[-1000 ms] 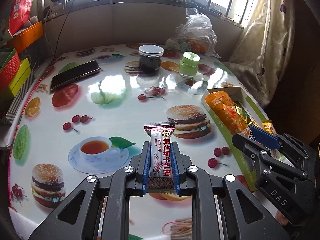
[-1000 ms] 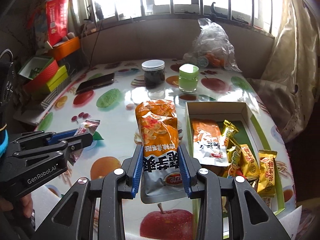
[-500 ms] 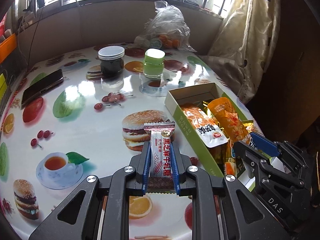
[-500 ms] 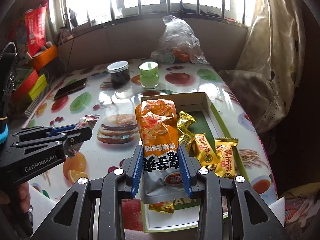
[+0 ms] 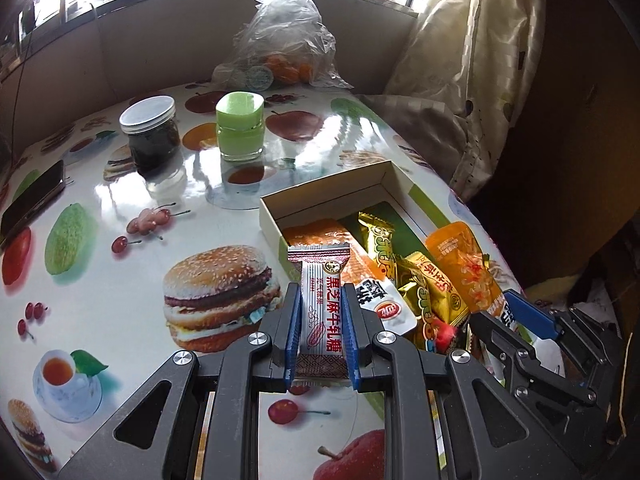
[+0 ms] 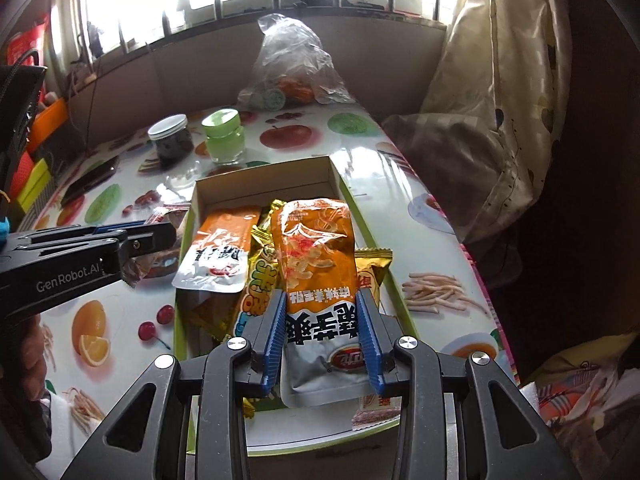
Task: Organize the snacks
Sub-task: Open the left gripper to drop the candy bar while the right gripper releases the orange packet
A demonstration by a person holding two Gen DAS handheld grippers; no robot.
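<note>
My left gripper is shut on a white and red sesame candy bar, held at the left wall of the open snack box. My right gripper is shut on an orange and silver snack pouch, held above the box. The box holds another orange pouch and several yellow candy packets. The right gripper with its pouch also shows in the left wrist view. The left gripper shows in the right wrist view.
A dark jar with a white lid, a green jar and a clear plastic bag of oranges stand at the back of the printed table. A black phone lies at the left. A curtain hangs on the right.
Both grippers have moved right and forward toward the box with their snacks still held. The right pouch now hangs over the box and the candy bar has reached its left wall.
</note>
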